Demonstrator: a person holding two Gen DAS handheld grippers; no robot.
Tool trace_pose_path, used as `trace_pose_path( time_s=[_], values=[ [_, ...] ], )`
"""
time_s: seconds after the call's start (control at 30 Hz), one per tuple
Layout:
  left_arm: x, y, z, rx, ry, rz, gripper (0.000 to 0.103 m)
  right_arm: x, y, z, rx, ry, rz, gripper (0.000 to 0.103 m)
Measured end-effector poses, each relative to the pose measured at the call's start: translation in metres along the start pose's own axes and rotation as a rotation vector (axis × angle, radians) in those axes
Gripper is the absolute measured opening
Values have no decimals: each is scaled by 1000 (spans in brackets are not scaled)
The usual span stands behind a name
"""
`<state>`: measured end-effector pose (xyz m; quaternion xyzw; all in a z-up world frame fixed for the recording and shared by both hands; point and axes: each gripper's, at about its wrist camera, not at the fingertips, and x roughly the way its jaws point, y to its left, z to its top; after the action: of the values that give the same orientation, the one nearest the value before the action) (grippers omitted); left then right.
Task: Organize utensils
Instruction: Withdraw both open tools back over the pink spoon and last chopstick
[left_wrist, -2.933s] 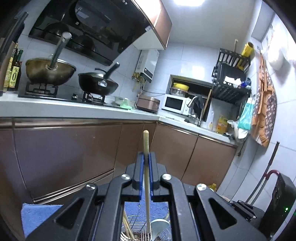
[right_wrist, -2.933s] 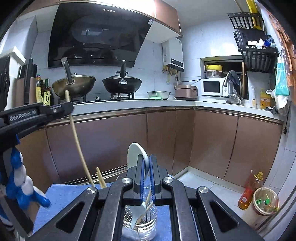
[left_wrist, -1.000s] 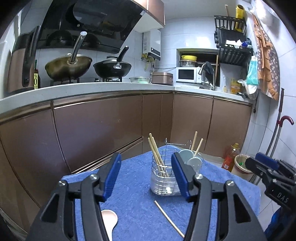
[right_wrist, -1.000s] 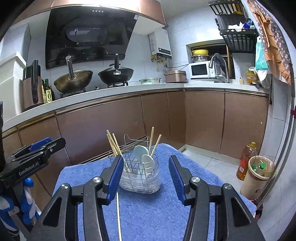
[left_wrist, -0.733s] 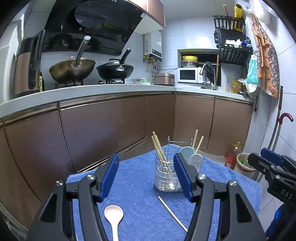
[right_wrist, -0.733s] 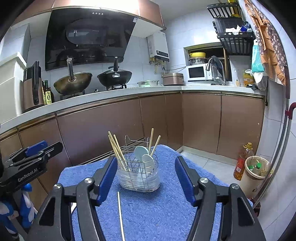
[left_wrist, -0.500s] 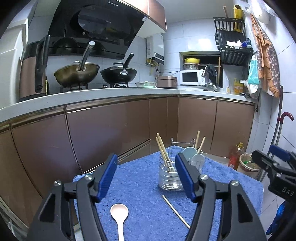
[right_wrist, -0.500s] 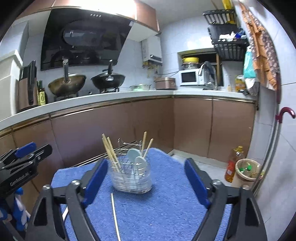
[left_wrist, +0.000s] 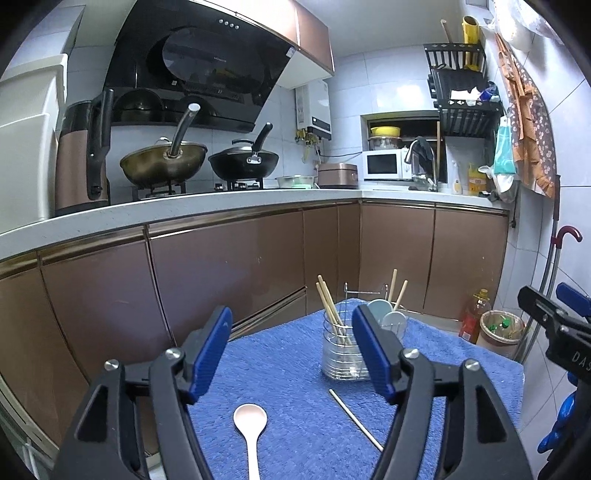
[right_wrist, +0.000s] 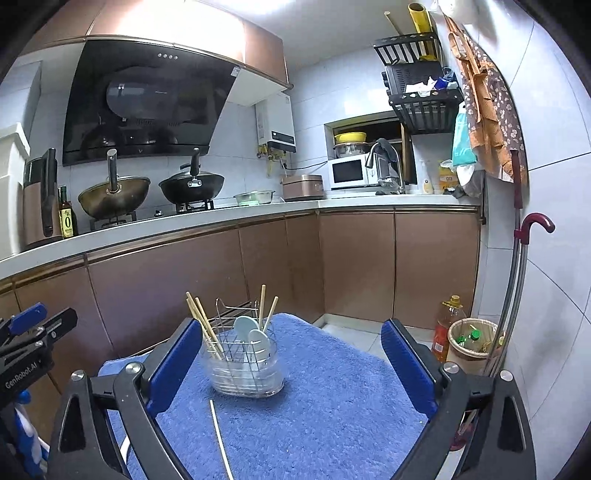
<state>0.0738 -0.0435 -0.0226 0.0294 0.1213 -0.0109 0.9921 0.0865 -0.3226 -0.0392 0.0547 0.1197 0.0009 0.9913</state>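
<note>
Left gripper (left_wrist: 291, 350) jaws opening, wide, nothing between the pads; right gripper (right_wrist: 291, 369) jaws also opening, near full spread, empty

Loose pale spoon (left_wrist: 250, 430) lies flat on the blue towel (left_wrist: 295, 387), below and between the left fingers, a little toward the left finger; bowl end points away toward the utensil holder (left_wrist: 341, 350), handle runs back under the gripper and out of view. Long axis roughly in line with the fingers

Loose chopstick (left_wrist: 354, 419) lies just inside the left gripper's right finger, slanting from near the holder's base toward the lower right. Seen from the right wrist, the same chopstick (right_wrist: 221, 439) sits between the fingers, nearer the left one, short of the holder (right_wrist: 243, 365)

Handling, as judgement: spoon looks light, rigid, glossy, likely slippery and possibly chippable; pinch across the handle, not the bowl. Chopstick light, stiff, thin, low on soft pile; grip mid-length, across the axis

Holder already carries chopsticks and two pale spoons, upright or leaning
</note>
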Motion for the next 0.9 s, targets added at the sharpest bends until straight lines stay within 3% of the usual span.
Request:
trace_pose_path(
  time_s=[0.2,0.53,0.9],
  values=[
    [-16,1,2,11,-27,19,66,-11,1,-1,39,-8,49,103],
    [-34,3,3,15,-59,26,66,-22,5,-4,77,-11,117,103],
    [-30,8,-4,4,-33,45,66,-12,14,-12,58,34,182,103]
  ],
)
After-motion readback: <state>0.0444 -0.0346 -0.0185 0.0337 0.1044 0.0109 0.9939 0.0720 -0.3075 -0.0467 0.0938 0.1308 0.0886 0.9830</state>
